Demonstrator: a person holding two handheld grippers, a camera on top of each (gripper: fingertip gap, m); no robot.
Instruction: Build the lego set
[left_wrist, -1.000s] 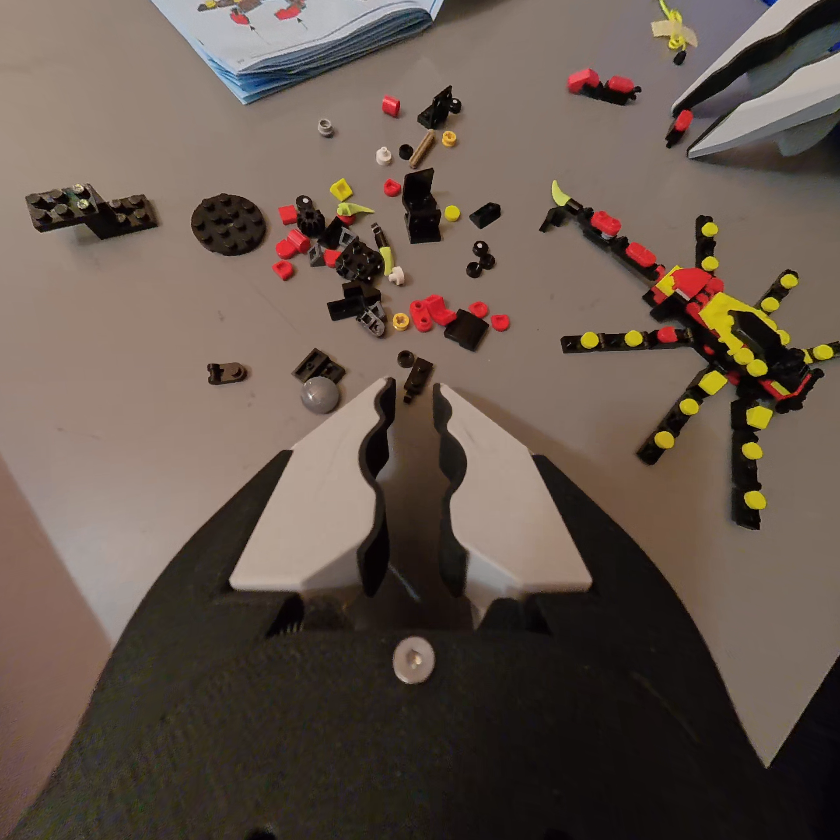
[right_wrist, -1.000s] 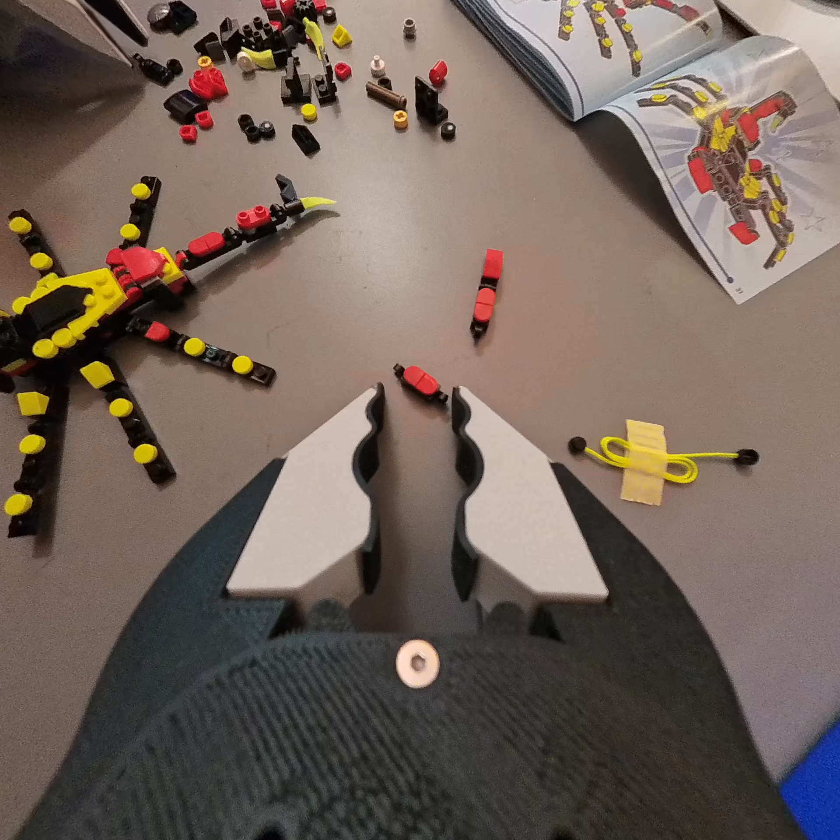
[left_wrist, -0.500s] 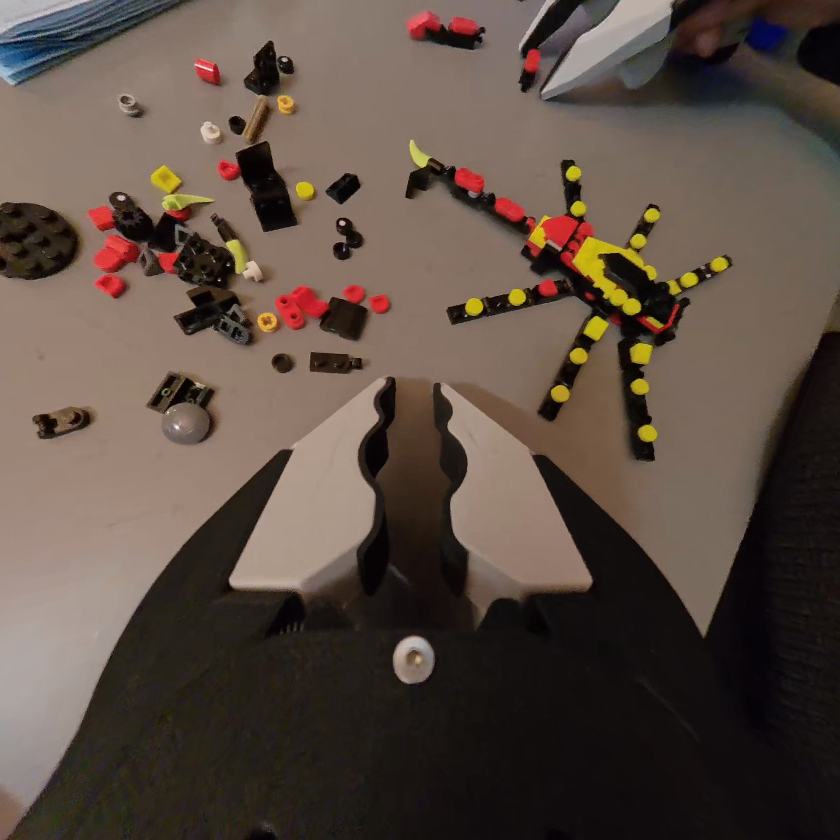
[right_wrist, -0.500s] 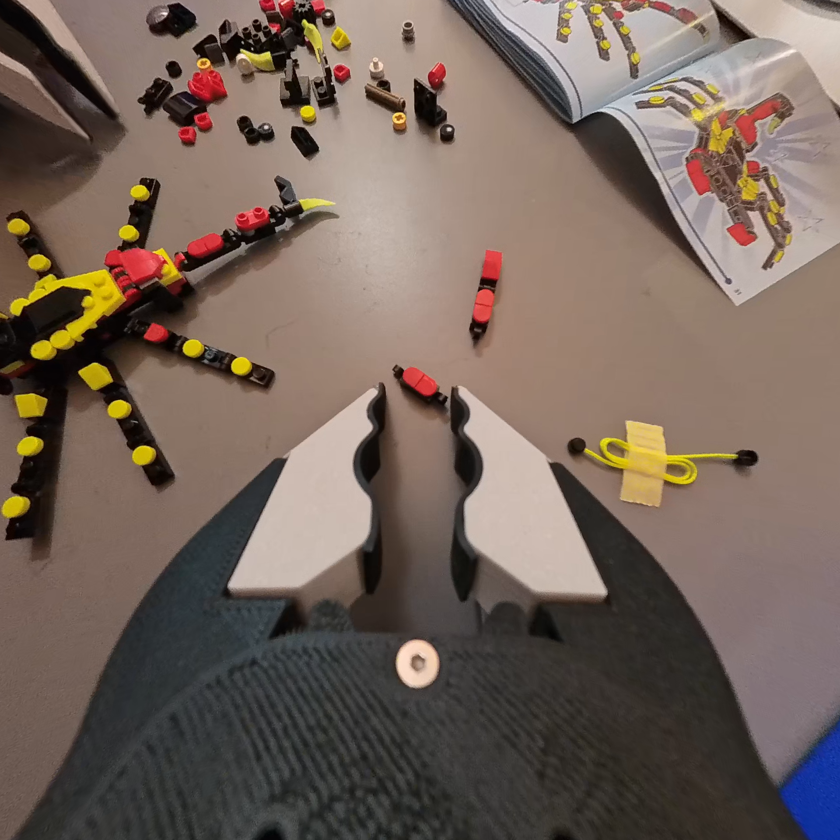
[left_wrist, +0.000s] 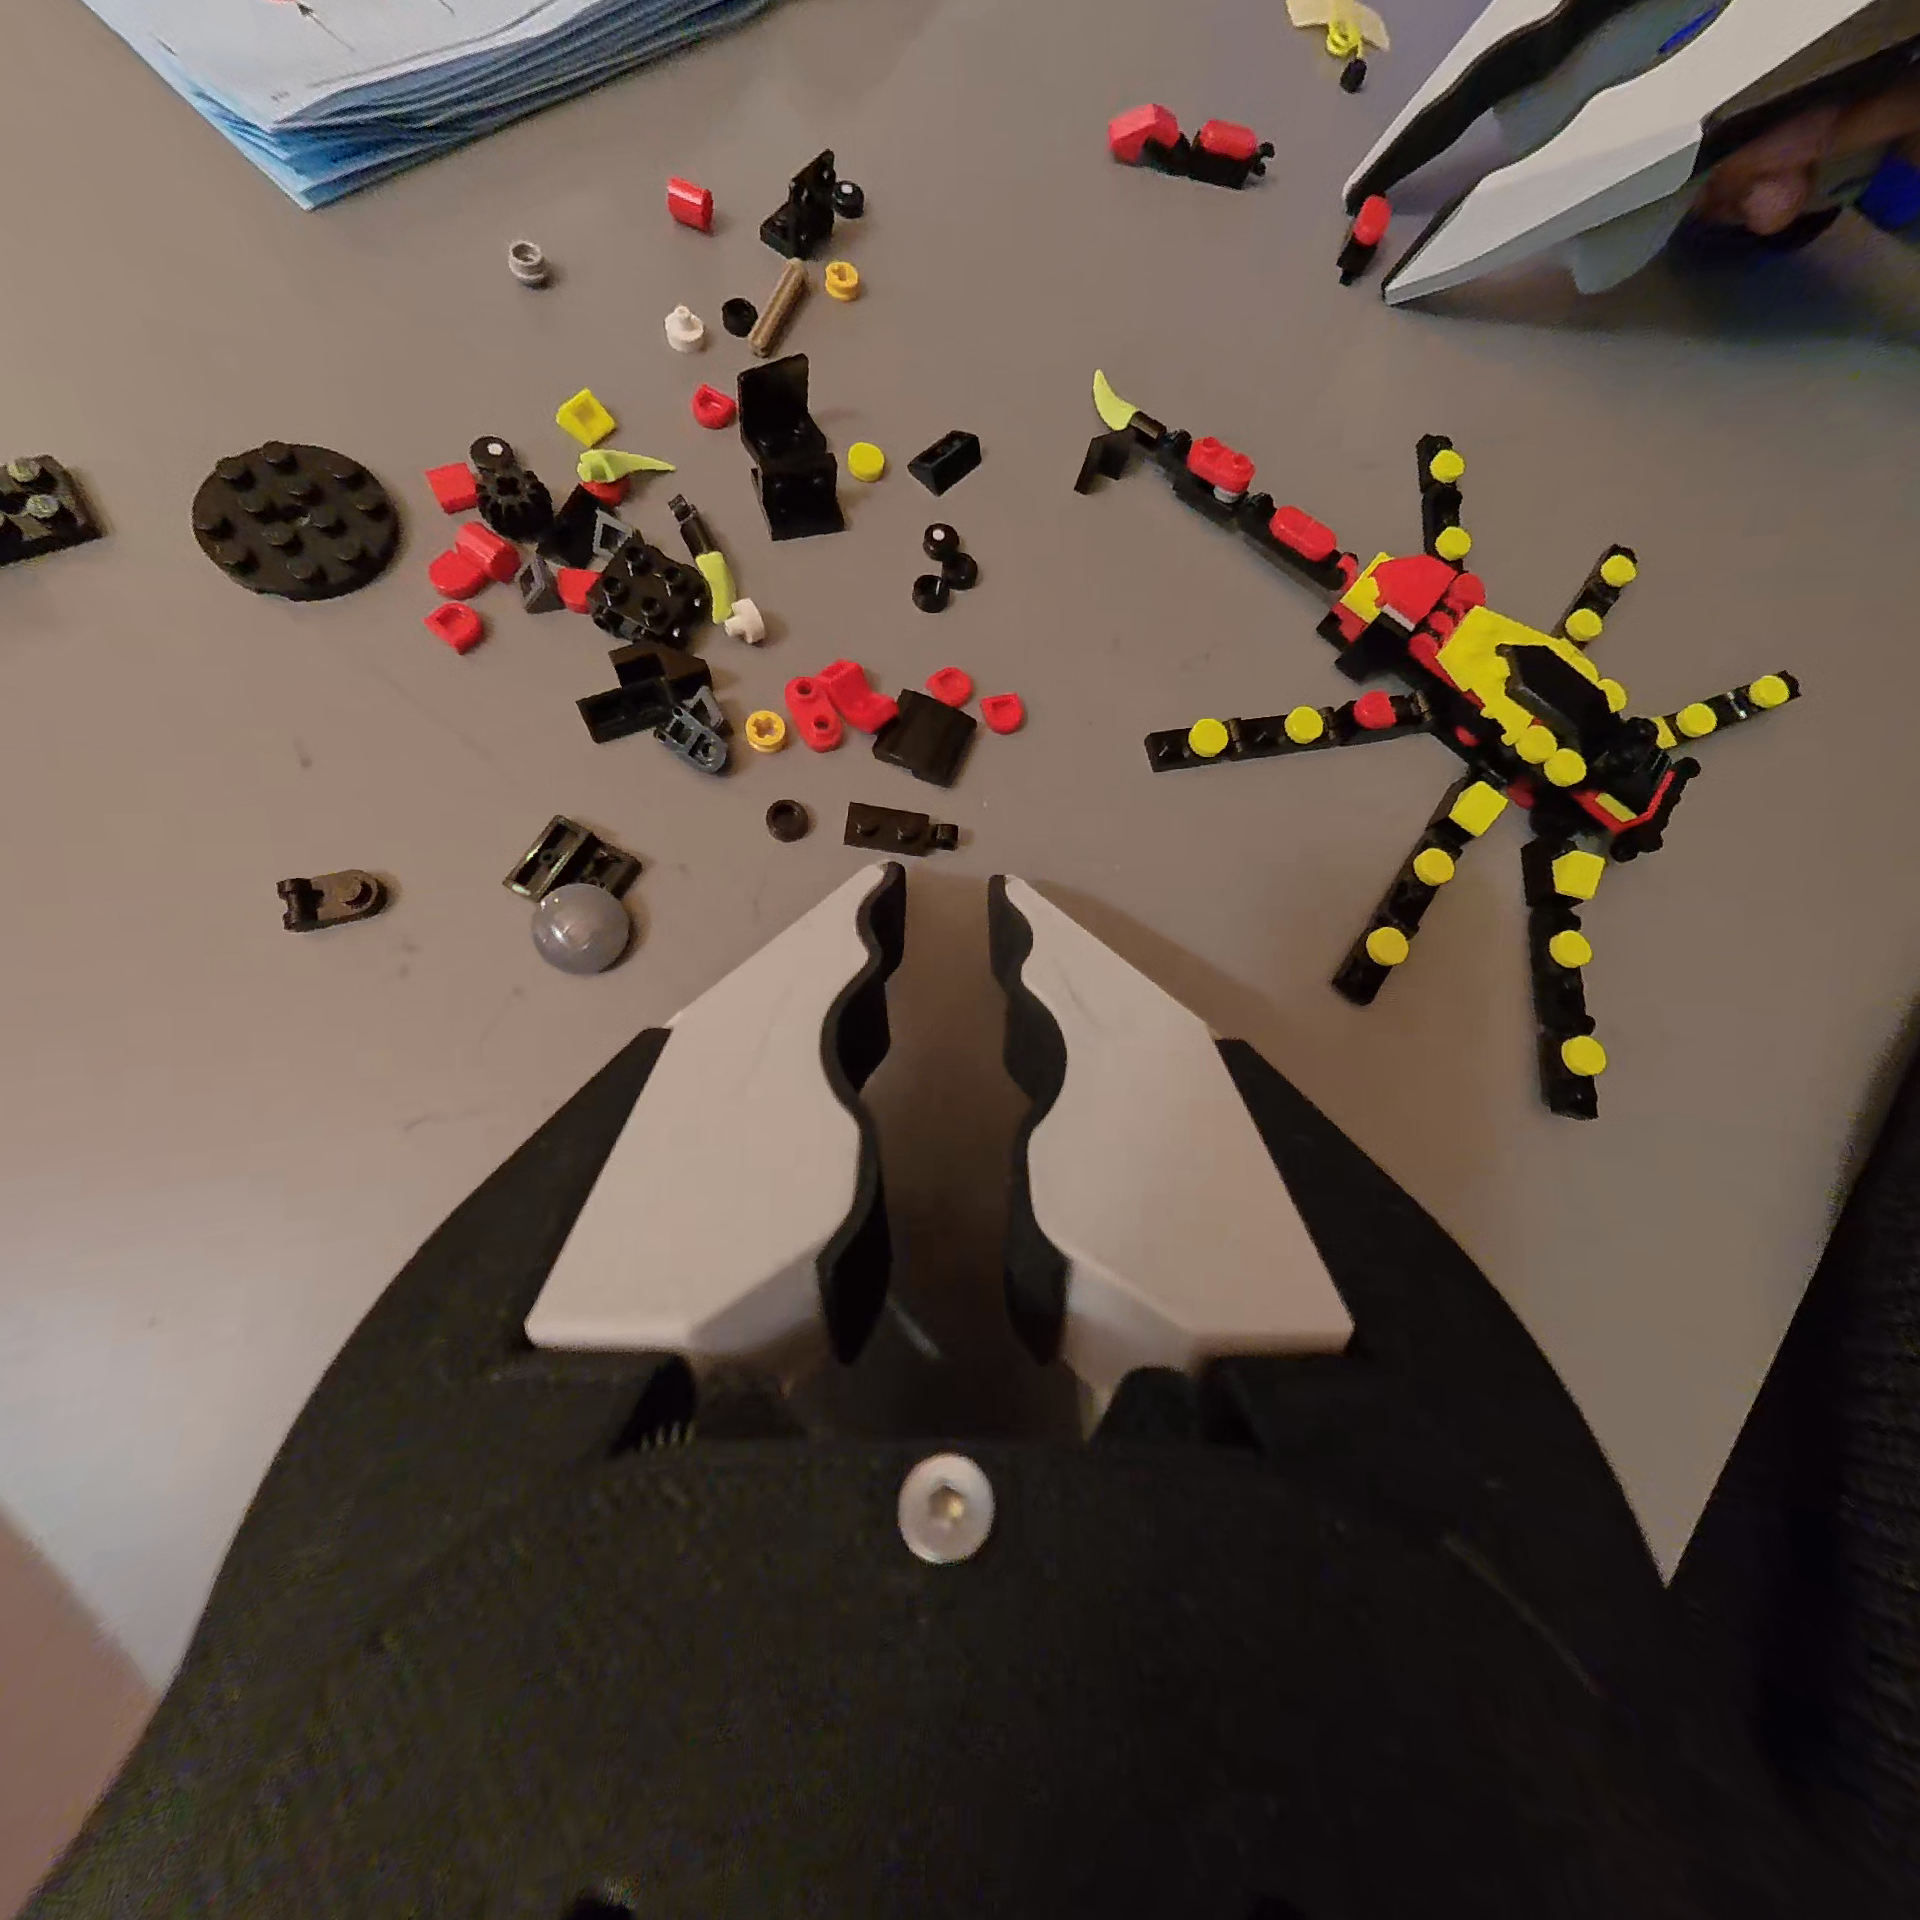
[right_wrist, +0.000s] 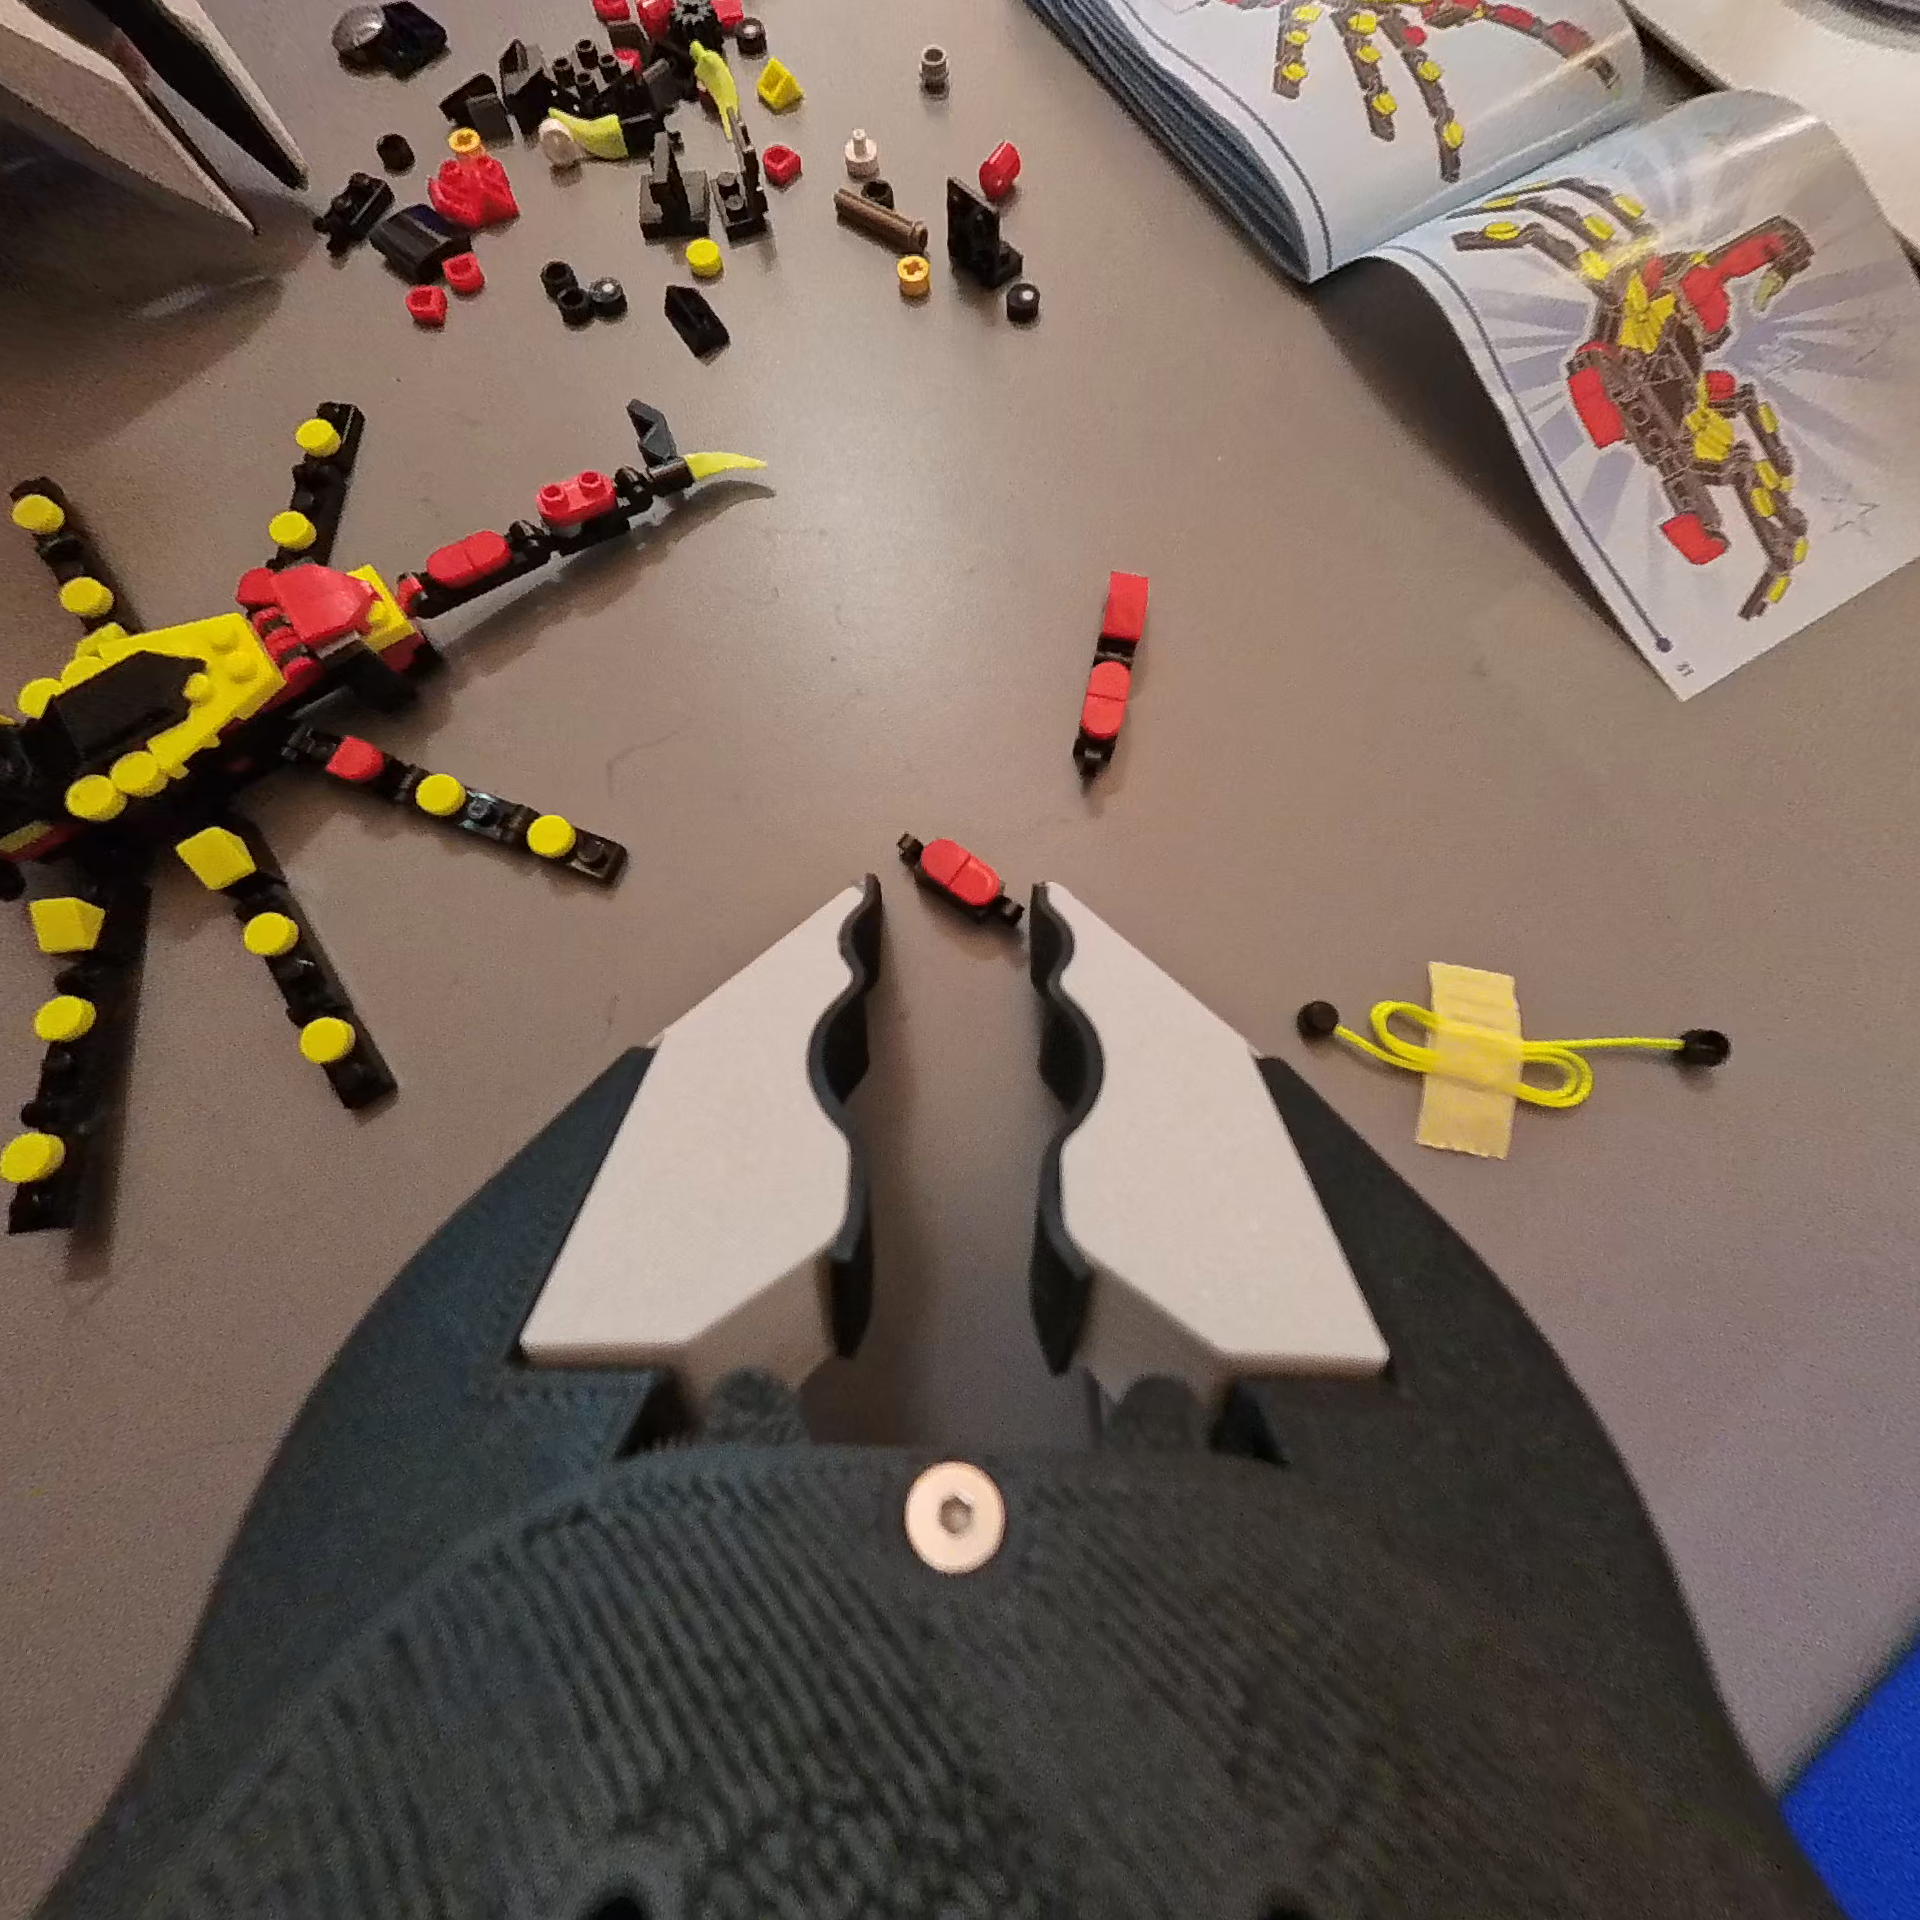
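Worktop (left_wrist: 208, 1091): grey and flat; its near edge runs behind the left gripper, and its right corner shows in the left wrist view.
Open room: bare surface around both grippers, and between the model and the booklet.
Left gripper (left_wrist: 943, 883): fingers apart with a narrow gap and holding nothing; a small black plate (left_wrist: 894, 828) lies just ahead of the tips.
Right gripper (right_wrist: 954, 896): fingers apart, empty; a red and black piece (right_wrist: 961, 873) lies on the worktop just ahead of the tips.
Model (right_wrist: 208, 707): spider-like build in black, yellow and red, left of the right gripper; its far left side is cut off in the right wrist view.
Second red and black strip (right_wrist: 1112, 670): alone, further ahead.
Loose parts (left_wrist: 665, 582): one scattered pile, too many and too small to count.
Round black plate (left_wrist: 296, 520): one, left of the pile.
Grey dome (left_wrist: 580, 928): one.
Booklet (right_wrist: 1662, 343): open, cut off at the top.
Yellow cord (right_wrist: 1486, 1049): one, under a piece of tape, right of the right gripper.
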